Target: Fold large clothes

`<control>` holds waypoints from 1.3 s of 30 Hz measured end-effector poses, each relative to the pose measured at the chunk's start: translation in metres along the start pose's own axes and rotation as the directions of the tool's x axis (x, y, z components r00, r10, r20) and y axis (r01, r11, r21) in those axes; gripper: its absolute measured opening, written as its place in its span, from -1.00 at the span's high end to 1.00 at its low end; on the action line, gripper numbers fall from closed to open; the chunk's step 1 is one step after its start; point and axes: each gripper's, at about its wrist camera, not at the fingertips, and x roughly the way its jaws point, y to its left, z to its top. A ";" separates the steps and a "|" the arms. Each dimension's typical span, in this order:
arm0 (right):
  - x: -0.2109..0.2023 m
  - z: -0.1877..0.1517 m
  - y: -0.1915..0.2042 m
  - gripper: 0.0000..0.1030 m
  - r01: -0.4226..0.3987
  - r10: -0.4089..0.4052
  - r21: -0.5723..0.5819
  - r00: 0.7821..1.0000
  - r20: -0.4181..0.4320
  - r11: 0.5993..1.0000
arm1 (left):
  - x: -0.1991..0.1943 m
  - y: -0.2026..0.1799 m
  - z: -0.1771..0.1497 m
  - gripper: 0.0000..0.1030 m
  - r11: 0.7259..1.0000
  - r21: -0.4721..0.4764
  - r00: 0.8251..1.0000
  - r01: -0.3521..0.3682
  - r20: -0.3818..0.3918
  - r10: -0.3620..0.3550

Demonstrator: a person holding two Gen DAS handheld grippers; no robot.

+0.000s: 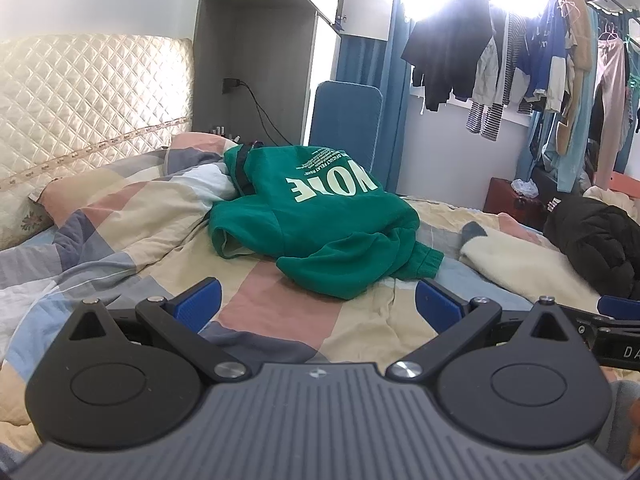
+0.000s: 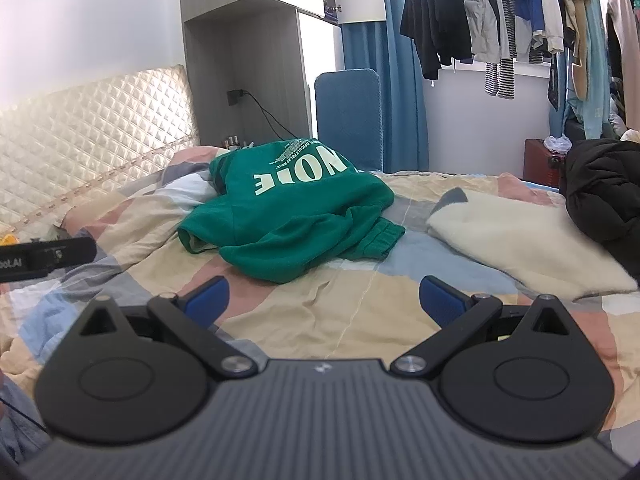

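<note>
Bed (image 1: 132,208), patchwork quilt: green sweatshirt (image 1: 320,216) crumpled mid-bed; cream blanket (image 2: 520,240) and black jacket (image 2: 604,196) to its right. Quilted headboard (image 1: 88,96); hanging clothes (image 2: 500,12) by window. My left tool (image 1: 318,306) and right tool (image 2: 324,302): both released, empty.

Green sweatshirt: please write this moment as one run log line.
green sweatshirt crumpled on bed, unfolded | left gripper open, empty | right gripper open, empty
</note>
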 end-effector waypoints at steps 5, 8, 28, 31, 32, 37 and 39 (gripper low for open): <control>-0.003 0.002 -0.002 -1.00 -0.007 0.007 -0.002 1.000 0.006 1.000 | -0.006 -0.002 0.001 -1.00 1.000 0.002 1.000 -0.009 0.004 0.009; -0.003 0.003 -0.004 -1.00 -0.020 0.020 0.003 1.000 0.001 1.000 | -0.010 -0.003 0.002 -1.00 1.000 -0.002 1.000 -0.011 0.010 0.011; -0.006 0.001 -0.012 -1.00 -0.073 0.073 0.019 0.997 0.010 0.997 | -0.030 -0.020 0.000 -1.00 1.000 -0.011 0.999 -0.020 0.033 0.020; -0.005 0.000 -0.012 -1.00 -0.072 0.072 0.000 0.997 0.010 0.997 | -0.029 -0.023 0.001 -1.00 1.000 0.001 0.999 -0.021 0.040 0.021; -0.005 0.000 -0.012 -1.00 -0.076 0.076 -0.003 0.997 0.010 0.997 | -0.029 -0.024 0.001 -1.00 1.000 0.007 0.999 -0.024 0.045 0.024; 0.001 0.001 -0.012 -1.00 -0.071 0.071 -0.012 0.997 0.009 0.997 | -0.020 -0.022 0.005 -1.00 1.000 0.005 0.999 -0.019 0.040 0.018; 0.010 0.005 -0.012 -1.00 -0.080 0.080 0.010 0.997 -0.007 0.997 | -0.011 -0.019 0.008 -1.00 1.000 0.001 0.999 -0.012 0.034 0.012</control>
